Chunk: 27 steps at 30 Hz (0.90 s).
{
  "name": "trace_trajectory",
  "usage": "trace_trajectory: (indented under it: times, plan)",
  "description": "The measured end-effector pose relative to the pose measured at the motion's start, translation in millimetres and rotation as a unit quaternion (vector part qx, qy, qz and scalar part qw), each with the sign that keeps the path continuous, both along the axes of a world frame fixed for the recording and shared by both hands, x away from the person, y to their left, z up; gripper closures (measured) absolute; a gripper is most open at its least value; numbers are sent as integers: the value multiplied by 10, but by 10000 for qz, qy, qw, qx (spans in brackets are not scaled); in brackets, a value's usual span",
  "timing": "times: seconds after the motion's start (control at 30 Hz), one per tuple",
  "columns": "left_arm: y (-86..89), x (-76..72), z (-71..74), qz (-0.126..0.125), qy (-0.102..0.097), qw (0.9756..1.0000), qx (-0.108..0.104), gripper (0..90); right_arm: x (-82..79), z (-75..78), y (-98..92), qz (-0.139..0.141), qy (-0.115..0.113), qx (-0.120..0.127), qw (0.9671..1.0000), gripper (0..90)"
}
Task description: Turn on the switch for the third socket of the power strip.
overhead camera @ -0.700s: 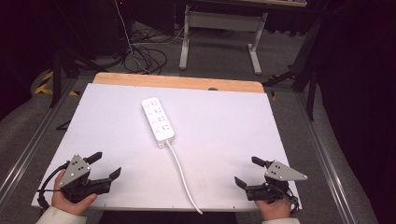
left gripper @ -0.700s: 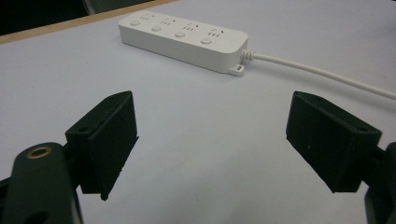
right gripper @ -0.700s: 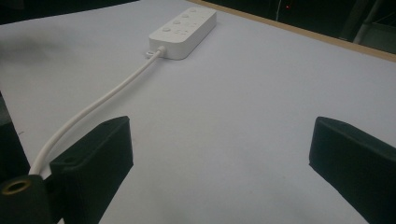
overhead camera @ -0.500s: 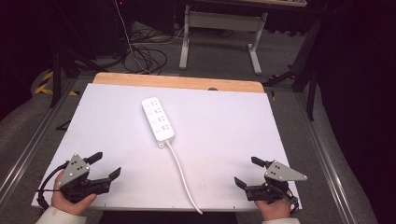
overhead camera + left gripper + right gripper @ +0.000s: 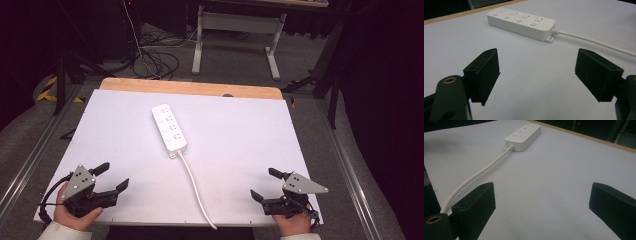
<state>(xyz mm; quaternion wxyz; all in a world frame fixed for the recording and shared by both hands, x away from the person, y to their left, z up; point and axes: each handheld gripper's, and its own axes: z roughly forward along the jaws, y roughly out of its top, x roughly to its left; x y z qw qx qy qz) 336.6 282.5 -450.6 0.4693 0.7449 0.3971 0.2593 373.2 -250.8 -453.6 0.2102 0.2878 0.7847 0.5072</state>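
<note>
In the high view, a white rectangular table top (image 5: pixel 240 150) with a pale wooden strip along its far edge carries a white plastic four-socket power strip (image 5: pixel 169 128), which lies flat a little left of centre toward the far side, its long axis angled slightly. Its white round cord (image 5: pixel 195 182) leaves the near end and curves down to the table's near edge. The left gripper (image 5: pixel 111 177), black with a grey three-cornered plate on top, sits at the near left corner in the person's left hand (image 5: pixel 75 212), jaws spread wide and holding nothing. The right gripper (image 5: pixel 264 185) sits at the near right corner in the right hand (image 5: pixel 292 224), jaws likewise spread and empty. Both are well apart from the power strip. In the left gripper view, the two black jaws stand wide apart over bare table, and the power strip (image 5: pixel 521 22) lies beyond them with its cord (image 5: pixel 596 42) running off to the right. In the right gripper view, the jaws are again wide apart and empty; the power strip (image 5: pixel 524 136) lies farther off at upper left, and its cord (image 5: pixel 474 180) runs back toward the left jaw.
</note>
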Motion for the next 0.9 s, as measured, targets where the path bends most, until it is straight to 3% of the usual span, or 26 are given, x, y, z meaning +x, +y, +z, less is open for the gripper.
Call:
trace_trajectory:
  times: [0.13, 0.3, 0.53, 0.77, 0.83, 0.9]
  plan:
    - [7, -1, 22, 22, 6, 10000, -9, 210, -3, 1, 6, 6, -6, -7, 10000, 74]
    - [-5, 9, 81, 31, -22, 9996, 268, 280, 1, 0, 12, 12, 9, -9, 10000, 75]
    - [-10, 109, 189, -54, 278, 9996, 8, 297, 20, -10, 24, 40, 51, 0, 10000, 76]
    - [-55, 204, 338, -133, 223, 9997, 32, 304, 40, -21, 29, 57, 73, -10, 10000, 78]
    - [-76, 241, 383, -159, 160, 9995, 224, 306, 46, -27, 34, 60, 103, -11, 9999, 78]
    - [-106, 272, 416, -174, 157, 9993, 275, 305, 41, -31, 36, 65, 101, -38, 9999, 79]
